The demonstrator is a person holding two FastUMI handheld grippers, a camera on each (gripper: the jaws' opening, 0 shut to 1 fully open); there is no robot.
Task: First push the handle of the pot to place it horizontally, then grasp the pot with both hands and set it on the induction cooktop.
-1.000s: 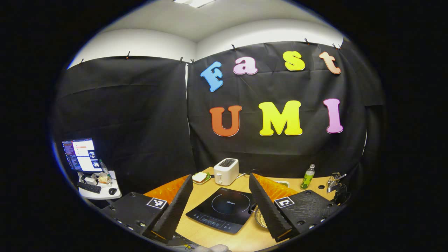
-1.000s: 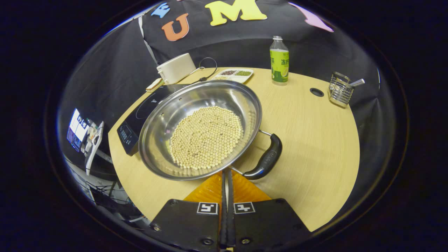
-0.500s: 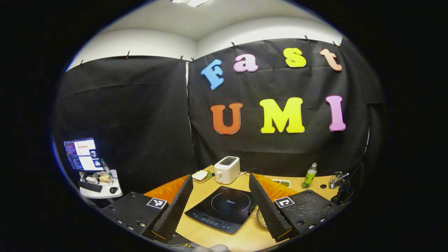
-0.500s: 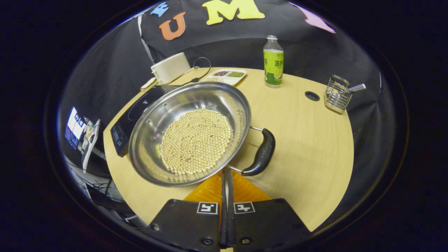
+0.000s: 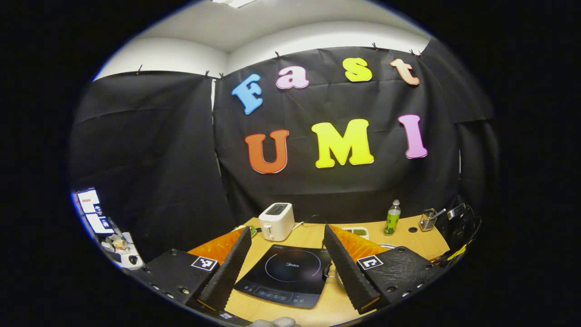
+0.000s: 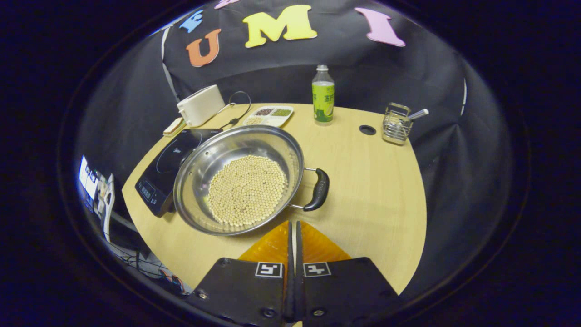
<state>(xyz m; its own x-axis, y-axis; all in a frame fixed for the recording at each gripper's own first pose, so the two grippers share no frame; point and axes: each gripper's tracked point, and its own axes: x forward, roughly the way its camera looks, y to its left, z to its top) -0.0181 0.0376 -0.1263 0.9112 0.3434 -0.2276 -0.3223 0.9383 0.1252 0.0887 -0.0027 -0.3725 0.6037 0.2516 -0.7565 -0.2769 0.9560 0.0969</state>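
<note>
From the left gripper view I see little of the pot [image 5: 386,247]: my left gripper [image 5: 287,270], jaws spread wide with nothing between, hides most of it. My right gripper [image 6: 292,227] is closed on nothing. The pot is steel, holds pale beans [image 6: 247,189], and sits on the table [image 6: 376,190] against the induction cooktop [image 6: 161,170], black handle [image 6: 319,190] toward the right.

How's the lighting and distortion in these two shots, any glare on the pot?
Right gripper view: bright glare streaks the inner wall of the steel pot of pale beans, and the wooden table edge bows from fisheye. Left gripper view: sharp, evenly lit, with soft reflections on the black glass induction cooktop.
</note>
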